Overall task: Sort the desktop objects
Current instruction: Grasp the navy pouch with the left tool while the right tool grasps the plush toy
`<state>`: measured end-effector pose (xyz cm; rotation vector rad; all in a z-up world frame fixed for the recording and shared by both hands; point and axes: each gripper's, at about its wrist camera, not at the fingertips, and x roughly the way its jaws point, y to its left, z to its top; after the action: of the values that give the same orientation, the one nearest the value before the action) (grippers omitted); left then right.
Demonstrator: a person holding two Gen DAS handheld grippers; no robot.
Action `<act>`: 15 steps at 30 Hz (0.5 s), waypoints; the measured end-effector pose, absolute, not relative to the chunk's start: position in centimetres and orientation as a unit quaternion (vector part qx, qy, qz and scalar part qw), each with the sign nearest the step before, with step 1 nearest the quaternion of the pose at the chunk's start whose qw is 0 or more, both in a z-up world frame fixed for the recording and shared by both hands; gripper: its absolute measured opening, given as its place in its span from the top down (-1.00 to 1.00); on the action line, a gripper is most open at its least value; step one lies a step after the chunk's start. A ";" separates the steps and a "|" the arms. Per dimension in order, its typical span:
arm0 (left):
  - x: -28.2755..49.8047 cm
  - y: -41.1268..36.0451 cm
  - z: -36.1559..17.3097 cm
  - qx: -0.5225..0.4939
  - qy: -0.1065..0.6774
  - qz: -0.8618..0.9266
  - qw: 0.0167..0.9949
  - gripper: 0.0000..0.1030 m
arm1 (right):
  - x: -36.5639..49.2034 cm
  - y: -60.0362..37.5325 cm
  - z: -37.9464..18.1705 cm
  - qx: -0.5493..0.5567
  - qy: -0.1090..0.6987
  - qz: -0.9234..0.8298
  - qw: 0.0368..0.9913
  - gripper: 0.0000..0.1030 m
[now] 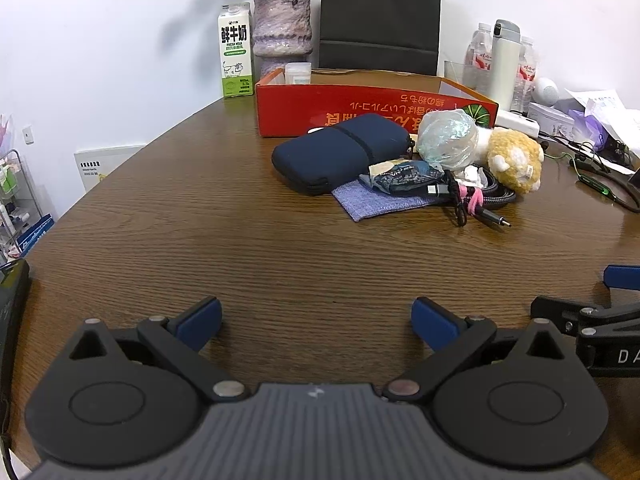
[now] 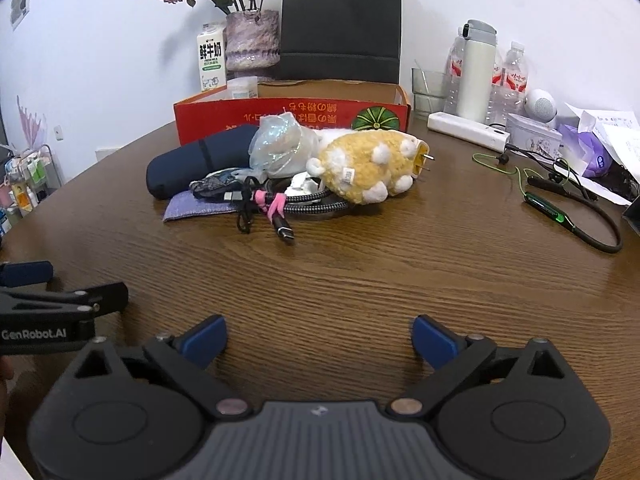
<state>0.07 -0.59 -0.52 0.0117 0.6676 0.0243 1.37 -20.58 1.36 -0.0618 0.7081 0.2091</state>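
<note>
Navy zippered fabric pouch (image 1: 340, 152) lies flat, long axis running left-right before the red cardboard box (image 1: 360, 108). Left gripper (image 1: 316, 324) and right gripper (image 2: 320, 336) both gape wide, empty.

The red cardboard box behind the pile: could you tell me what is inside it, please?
Only a small clear plastic container shows above the red cardboard box's far left rim. The near wall hides the rest of the interior.

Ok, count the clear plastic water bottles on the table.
3: one left of the white flask, two right of it, at the table's far right. More may be hidden behind.
</note>
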 end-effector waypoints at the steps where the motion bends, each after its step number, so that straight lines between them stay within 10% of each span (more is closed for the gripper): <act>1: 0.1 -0.6 -0.5 0.006 0.328 0.011 0.945 -1.00 | 1.4 -20.6 1.3 -0.031 0.347 0.103 0.932 -0.98; 15: 6.9 0.0 3.6 0.054 0.273 -0.041 0.960 -1.00 | 4.7 -20.9 3.6 -0.009 0.331 0.113 0.937 -0.80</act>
<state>6.90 -0.03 3.58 0.1098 0.5536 -0.0821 4.71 -20.92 3.61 -0.0181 0.6754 0.2310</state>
